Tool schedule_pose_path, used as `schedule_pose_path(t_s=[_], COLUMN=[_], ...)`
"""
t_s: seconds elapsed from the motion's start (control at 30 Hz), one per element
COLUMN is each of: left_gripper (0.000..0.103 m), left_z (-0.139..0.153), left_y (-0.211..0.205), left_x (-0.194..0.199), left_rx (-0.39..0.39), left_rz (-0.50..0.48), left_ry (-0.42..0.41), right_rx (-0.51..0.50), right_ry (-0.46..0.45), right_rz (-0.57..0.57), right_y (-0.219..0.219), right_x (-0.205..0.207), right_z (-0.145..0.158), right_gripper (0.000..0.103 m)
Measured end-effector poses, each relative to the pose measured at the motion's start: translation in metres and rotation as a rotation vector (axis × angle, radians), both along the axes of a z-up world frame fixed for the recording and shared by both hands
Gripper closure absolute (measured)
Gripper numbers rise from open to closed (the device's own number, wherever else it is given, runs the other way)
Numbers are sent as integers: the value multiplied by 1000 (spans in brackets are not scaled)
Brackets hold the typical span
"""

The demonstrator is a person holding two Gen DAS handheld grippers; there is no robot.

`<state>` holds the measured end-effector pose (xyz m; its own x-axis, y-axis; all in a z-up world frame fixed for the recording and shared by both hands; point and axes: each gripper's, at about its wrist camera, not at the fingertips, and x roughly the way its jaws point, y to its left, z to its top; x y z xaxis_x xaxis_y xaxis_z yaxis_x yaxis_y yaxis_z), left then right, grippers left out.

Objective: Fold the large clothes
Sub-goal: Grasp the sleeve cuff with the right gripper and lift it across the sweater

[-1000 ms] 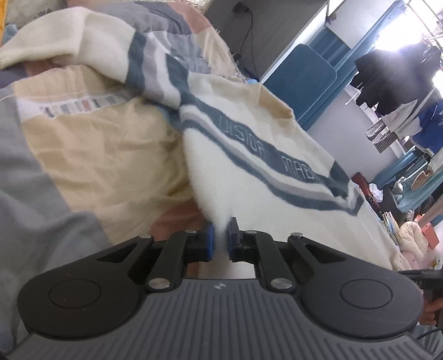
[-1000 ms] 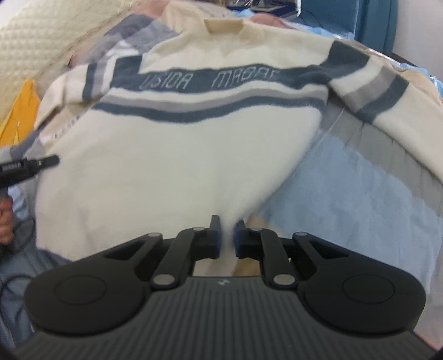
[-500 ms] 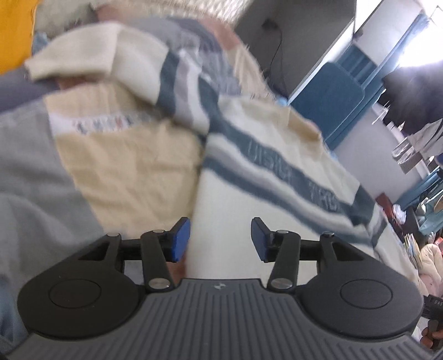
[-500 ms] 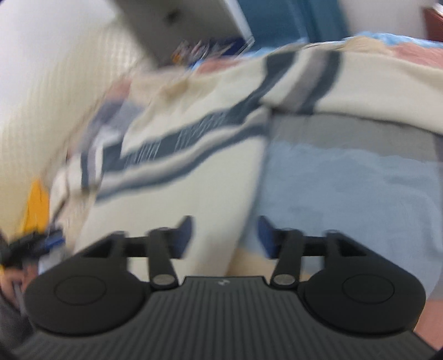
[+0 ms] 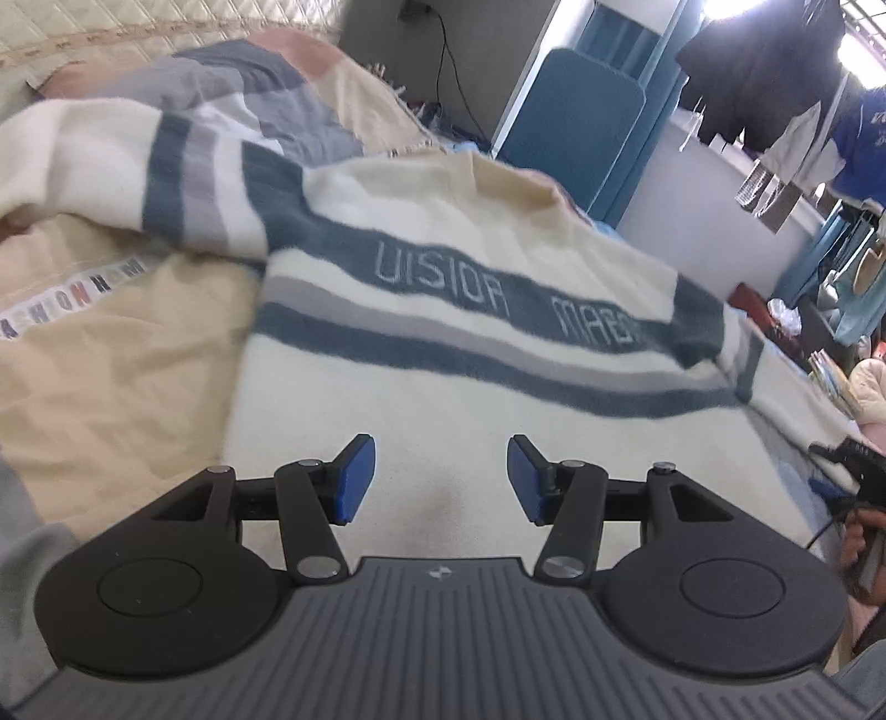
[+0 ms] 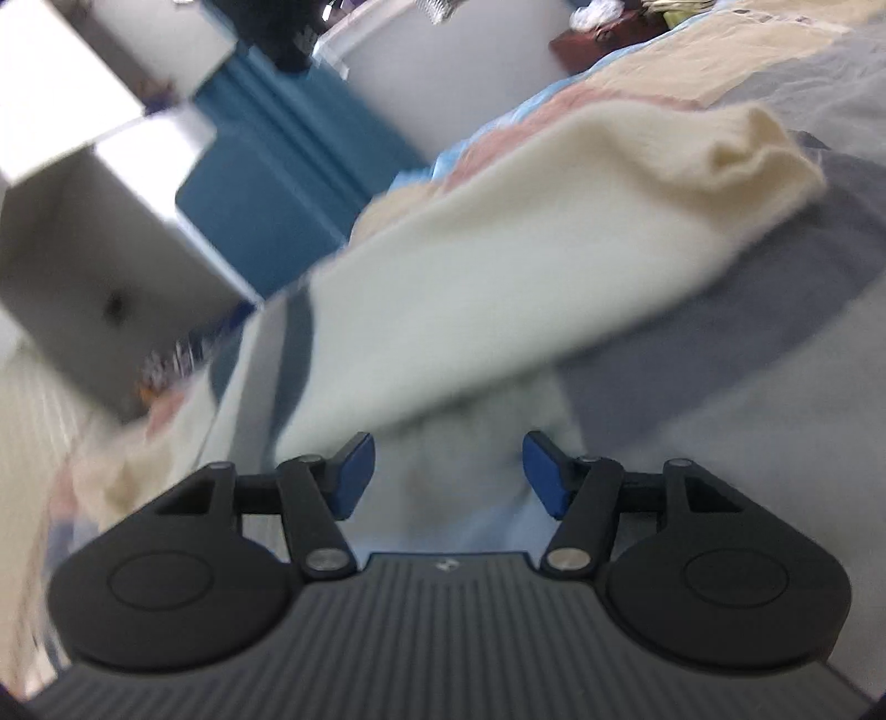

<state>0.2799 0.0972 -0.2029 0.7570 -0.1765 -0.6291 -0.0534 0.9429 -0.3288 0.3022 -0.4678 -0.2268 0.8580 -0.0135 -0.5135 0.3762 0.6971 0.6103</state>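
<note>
A cream sweater with blue and grey chest stripes and lettering lies spread front-up on the bed. Its left sleeve stretches out to the left. My left gripper is open and empty just above the sweater's lower body. My right gripper is open and empty, low over the bed, pointing at the sweater's right sleeve, whose cuff lies at the upper right. The right wrist view is blurred.
The bed is covered by a patchwork quilt in beige, grey and light blue. A quilted headboard is at the back. A blue chair and hanging clothes stand beyond the bed.
Both grippers were shut on the sweater's hem; both have opened and let it go. The sweater now lies flat. The right gripper has swung right toward the sleeve.
</note>
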Motion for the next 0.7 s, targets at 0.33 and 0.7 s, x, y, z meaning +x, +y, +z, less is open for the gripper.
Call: schedule_pose_path(t_s=[0.33,0.7], left_gripper=[44,44], left_z=[-16,-20], left_y=[7,0], left_x=[25,35], left_rx=[-11,64], left_rz=[65,62], left_ry=[41,63], right_rx=[-86,-255], right_ry=[-74,-157], right_rz=[-298,-298], right_y=[-63,-86], right_x=[50,48], right_z=[-1,50], right_gripper=[73,92])
